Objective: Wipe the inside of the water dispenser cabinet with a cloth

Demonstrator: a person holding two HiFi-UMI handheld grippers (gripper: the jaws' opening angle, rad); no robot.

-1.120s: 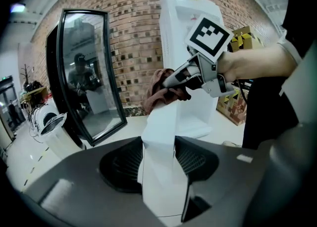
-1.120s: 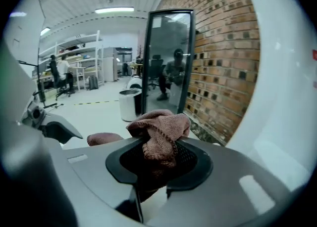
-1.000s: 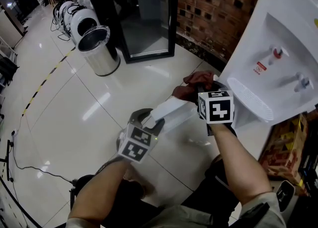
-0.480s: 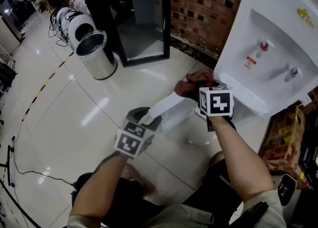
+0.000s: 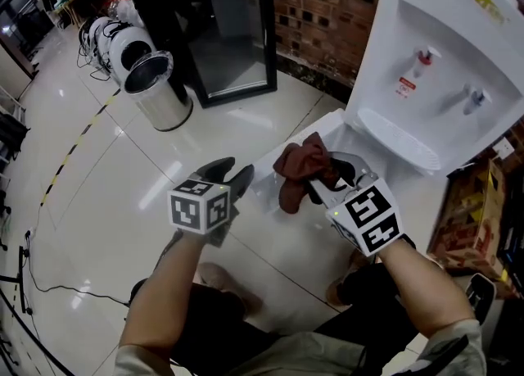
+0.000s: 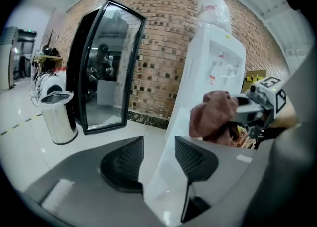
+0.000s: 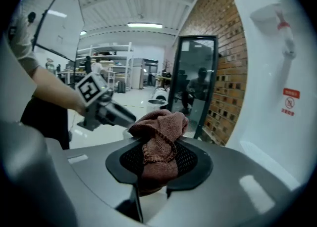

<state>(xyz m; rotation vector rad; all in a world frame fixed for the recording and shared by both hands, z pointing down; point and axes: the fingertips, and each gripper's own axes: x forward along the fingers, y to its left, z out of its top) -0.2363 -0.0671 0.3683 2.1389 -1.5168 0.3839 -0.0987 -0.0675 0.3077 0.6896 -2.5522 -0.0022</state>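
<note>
The right claw (image 7: 159,157) is clamped on a rust-brown terry cloth (image 7: 161,132). The cloth bunches in soft, crumpled folds above its ribbed black pads and hangs a little below them. The left claw (image 5: 233,176) is closed on the thin edge of the smooth white cabinet door (image 6: 163,181), which runs between its jaws. The cloth hangs just beyond the left claw, near the door's far end. The glossy white plastic water dispenser (image 5: 442,55) stands behind the right claw, with a brick wall (image 5: 327,6) beyond it.
</note>
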